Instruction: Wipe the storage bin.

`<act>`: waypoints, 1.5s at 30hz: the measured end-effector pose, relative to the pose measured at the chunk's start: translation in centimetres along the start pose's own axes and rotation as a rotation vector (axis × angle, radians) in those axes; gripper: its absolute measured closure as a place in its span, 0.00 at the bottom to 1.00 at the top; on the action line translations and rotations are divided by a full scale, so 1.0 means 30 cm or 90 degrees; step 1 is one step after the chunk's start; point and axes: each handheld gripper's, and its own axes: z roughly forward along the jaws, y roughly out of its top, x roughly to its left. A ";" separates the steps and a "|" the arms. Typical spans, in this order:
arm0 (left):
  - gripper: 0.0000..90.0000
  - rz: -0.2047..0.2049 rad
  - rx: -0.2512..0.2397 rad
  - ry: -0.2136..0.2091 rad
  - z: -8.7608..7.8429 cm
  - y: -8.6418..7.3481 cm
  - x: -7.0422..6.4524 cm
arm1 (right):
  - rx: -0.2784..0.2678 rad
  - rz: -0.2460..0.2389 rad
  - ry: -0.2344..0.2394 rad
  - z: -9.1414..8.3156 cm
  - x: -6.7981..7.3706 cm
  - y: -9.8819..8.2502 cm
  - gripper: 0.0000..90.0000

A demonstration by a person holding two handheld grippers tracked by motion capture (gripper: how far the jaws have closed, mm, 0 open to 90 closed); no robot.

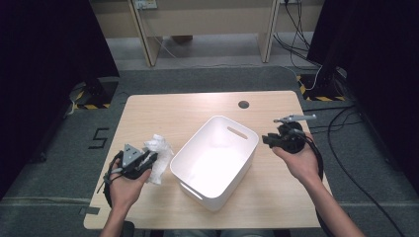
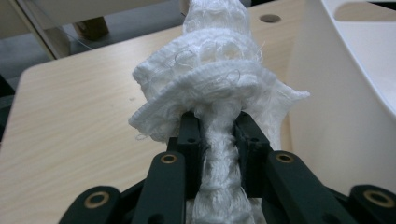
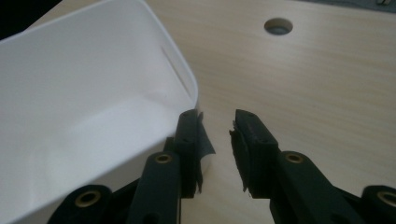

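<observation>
One crumpled knitted white cloth [image 2: 215, 79] beside smooth rounded plastic bin [image 1: 217, 158]

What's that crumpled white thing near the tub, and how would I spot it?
Find the white plastic tub in the middle of the wooden table. Just left of it, the left gripper pinches a white knitted cloth. It is soft and bunched, unlike the smooth, rigid tub.

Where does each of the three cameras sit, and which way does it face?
High view: above the person's side, facing forward and down on the table; both forearms, left gripper, right gripper.
Left gripper view: rides the left gripper, looking along jaws shut on the white cloth.
Right gripper view: rides the right gripper, jaws apart beside the white bin.
All three share bin and table.
</observation>
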 end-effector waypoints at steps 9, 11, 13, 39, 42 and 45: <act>0.83 0.017 0.009 -0.053 -0.004 -0.056 -0.090 | 0.063 -0.023 0.071 0.062 0.089 -0.092 0.84; 0.83 0.007 0.002 -0.053 -0.008 -0.058 -0.095 | 0.067 -0.031 0.057 0.085 0.103 -0.075 0.84; 0.83 -0.001 -0.004 -0.056 -0.008 -0.057 -0.098 | 0.065 -0.015 0.056 0.114 0.105 -0.047 0.84; 0.83 0.028 -0.013 -0.108 -0.116 -0.098 -0.182 | 0.022 -0.027 0.125 0.050 0.211 -0.075 0.72; 0.83 0.044 -0.008 -0.100 -0.096 -0.086 -0.198 | 0.010 -0.036 0.120 0.045 0.231 -0.091 0.73; 0.83 0.048 -0.018 -0.091 -0.067 -0.065 -0.205 | -0.001 -0.028 0.110 0.048 0.224 -0.087 0.73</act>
